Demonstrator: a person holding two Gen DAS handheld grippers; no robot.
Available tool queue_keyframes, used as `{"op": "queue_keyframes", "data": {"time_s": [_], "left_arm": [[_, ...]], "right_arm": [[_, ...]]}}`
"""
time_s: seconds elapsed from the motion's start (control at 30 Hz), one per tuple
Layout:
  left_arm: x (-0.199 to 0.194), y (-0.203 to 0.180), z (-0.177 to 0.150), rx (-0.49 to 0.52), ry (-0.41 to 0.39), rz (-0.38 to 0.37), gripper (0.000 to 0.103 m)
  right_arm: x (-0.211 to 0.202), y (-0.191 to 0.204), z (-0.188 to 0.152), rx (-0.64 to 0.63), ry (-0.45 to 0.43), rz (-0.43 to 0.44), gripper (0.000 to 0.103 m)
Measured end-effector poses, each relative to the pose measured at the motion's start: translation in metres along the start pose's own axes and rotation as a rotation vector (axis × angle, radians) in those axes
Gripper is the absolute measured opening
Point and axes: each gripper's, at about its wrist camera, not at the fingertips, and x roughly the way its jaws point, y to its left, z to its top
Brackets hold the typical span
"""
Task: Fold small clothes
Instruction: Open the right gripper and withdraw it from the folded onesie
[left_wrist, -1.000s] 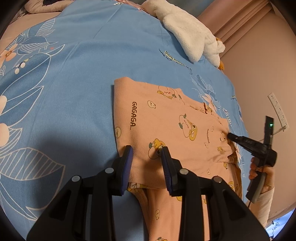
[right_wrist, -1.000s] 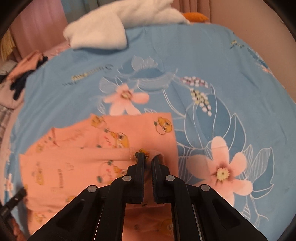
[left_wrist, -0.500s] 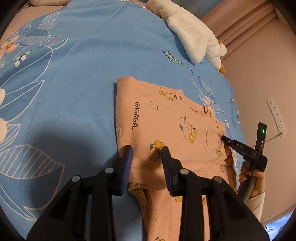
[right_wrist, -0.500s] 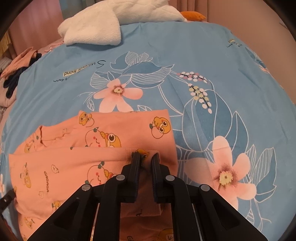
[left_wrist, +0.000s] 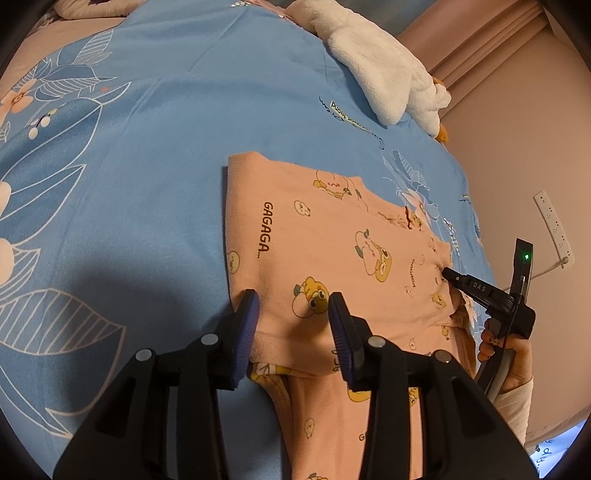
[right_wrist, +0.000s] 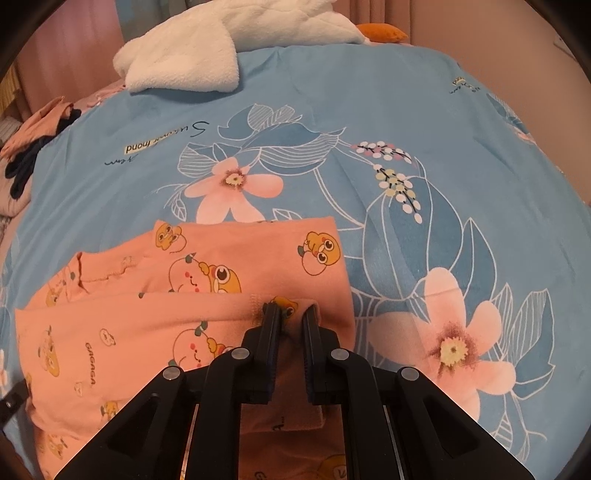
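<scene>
The left gripper (left_wrist: 291, 314) fingers are opening astride the folded peach cartoon-print cotton garment (left_wrist: 332, 251); the right gripper (right_wrist: 290, 317) fingers stay clamped on its folded edge.

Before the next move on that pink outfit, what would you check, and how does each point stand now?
1. Left gripper letting go: ok, fingers opening, cloth between them but not pinched.
2. Right gripper grip: ok, shut on a fold of the pink garment.
3. Folded-over part lies flat: ok in the left view.
4. Far edges aligned: cannot tell.
5. Blue bedsheet beyond the garment free: ok; white blanket lies well apart.
</scene>
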Motion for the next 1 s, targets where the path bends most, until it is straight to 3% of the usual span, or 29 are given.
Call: {"op": "queue_keyframes", "data": {"time_s": [0.07,0.17,0.3,0.33,0.37,0.43,0.5,0.57,0.67,0.8,0.9,1.0], "left_arm": [[0.000,0.000,0.000,-0.004,0.001,-0.004,0.041],[-0.001,-0.003,0.000,-0.007,0.000,-0.026,0.054],[-0.008,-0.012,-0.002,-0.005,-0.019,0.007,0.058],[-0.012,-0.014,-0.003,-0.004,-0.028,0.003,0.061],[-0.019,-0.018,-0.006,0.006,-0.044,-0.007,0.068],[-0.033,-0.025,-0.012,0.032,-0.075,-0.007,0.077],[-0.050,-0.033,-0.023,0.062,-0.109,0.042,0.090],[-0.072,-0.043,-0.039,0.076,-0.157,0.101,0.094],[-0.100,-0.051,-0.068,0.060,-0.224,0.098,0.099],[-0.116,-0.056,-0.111,0.025,-0.241,0.090,0.099],[-0.122,-0.064,-0.142,0.034,-0.248,0.129,0.099],[-0.125,-0.077,-0.164,0.069,-0.248,0.147,0.098]], "right_arm": [[0.000,0.001,0.000,-0.003,-0.001,-0.004,0.008],[-0.001,0.002,-0.001,-0.006,-0.005,-0.009,0.008],[-0.007,-0.002,-0.004,0.012,-0.034,0.023,0.013],[-0.011,-0.004,-0.005,0.019,-0.040,0.053,0.025],[-0.015,-0.006,-0.007,0.026,-0.042,0.084,0.050],[-0.033,-0.013,-0.013,0.047,-0.065,0.118,0.079],[-0.059,-0.018,-0.019,0.032,-0.114,0.125,0.079],[-0.085,-0.025,-0.026,0.019,-0.156,0.154,0.079],[-0.129,-0.039,-0.043,-0.004,-0.211,0.216,0.080],[-0.172,-0.053,-0.077,-0.050,-0.261,0.260,0.089],[-0.182,-0.057,-0.103,-0.089,-0.242,0.296,0.090],[-0.187,-0.059,-0.128,-0.123,-0.240,0.279,0.090]]}}
